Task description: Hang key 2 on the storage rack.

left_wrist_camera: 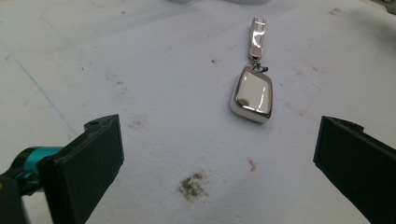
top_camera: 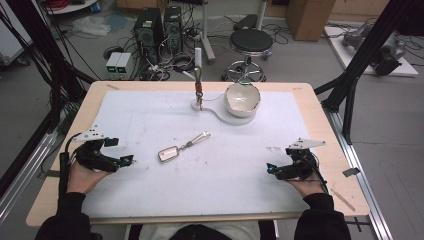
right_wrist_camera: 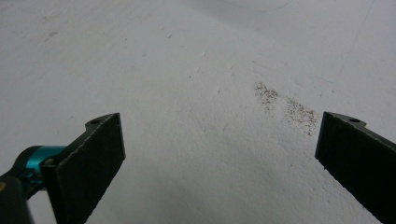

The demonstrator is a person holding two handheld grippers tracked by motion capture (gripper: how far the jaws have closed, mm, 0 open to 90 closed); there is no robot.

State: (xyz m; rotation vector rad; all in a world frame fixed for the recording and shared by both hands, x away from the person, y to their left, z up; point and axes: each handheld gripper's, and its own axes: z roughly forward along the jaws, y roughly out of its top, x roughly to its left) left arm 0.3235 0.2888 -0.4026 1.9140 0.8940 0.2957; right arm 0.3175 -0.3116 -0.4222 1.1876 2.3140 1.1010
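the shiny key fob (top_camera: pixel 169 153) lies flat on the white mat (top_camera: pixel 150 120), near the middle of the table, with its little silver strap (top_camera: pixel 199 138) stretched out behind it. the left gripper (top_camera: pixel 126 160) rests near it, jaws wide apart and holding nothing. the right gripper (top_camera: pixel 270 167) sits well apart, jaws open too. a white bowl (top_camera: pixel 242 98) stands at the back.

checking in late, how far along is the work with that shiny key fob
Nothing looks done yet: the fob lies flat mid-mat, untouched. In hand: the left gripper rests open on the mat, jaws wide, pointing at the fob, which lies ahead of them in its own view. The right gripper rests open too. Left to do: the grasp and any move, perhaps toward the stand by the bowl.
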